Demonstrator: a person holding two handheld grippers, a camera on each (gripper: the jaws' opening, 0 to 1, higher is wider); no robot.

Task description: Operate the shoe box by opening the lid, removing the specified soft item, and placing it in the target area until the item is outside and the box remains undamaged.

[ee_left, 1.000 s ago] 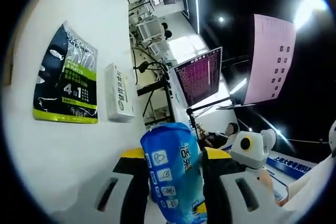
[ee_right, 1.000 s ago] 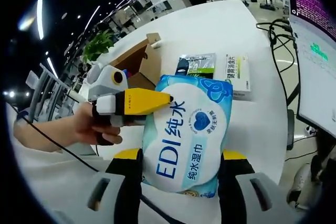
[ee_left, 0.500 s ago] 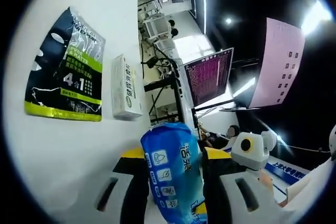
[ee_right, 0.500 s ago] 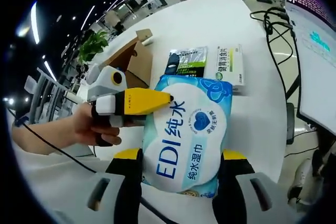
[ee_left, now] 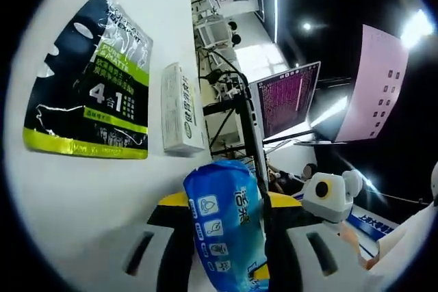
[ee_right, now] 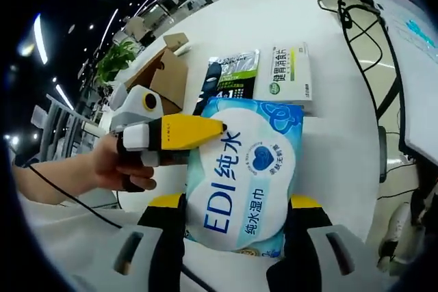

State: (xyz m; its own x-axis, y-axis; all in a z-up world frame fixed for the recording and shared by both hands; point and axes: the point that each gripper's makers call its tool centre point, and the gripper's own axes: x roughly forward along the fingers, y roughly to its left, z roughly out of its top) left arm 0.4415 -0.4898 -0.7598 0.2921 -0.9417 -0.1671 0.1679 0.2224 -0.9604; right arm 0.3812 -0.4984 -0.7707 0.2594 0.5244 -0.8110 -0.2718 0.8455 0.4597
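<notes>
white table (ee_right: 342,148) is seen beneath a blue wet wipes pack (ee_right: 243,176), which is clamped between the jaws of the right gripper (ee_right: 236,220) and also pinched at its edge by the left gripper (ee_right: 222,128). farther on, a black-green sachet (ee_right: 229,76) and a white carton (ee_right: 291,80) are laid side by side, with the open shoe box (ee_right: 164,76) near the far edge.

From the left gripper view we look along the white table (ee_left: 82,189), close above it, toward a monitor (ee_left: 287,97) at 2 o'clock. From the right gripper view we look down from higher. Both views share the black-green sachet (ee_left: 89,90) (ee_right: 233,73) and white carton (ee_left: 181,111) (ee_right: 291,76).
</notes>
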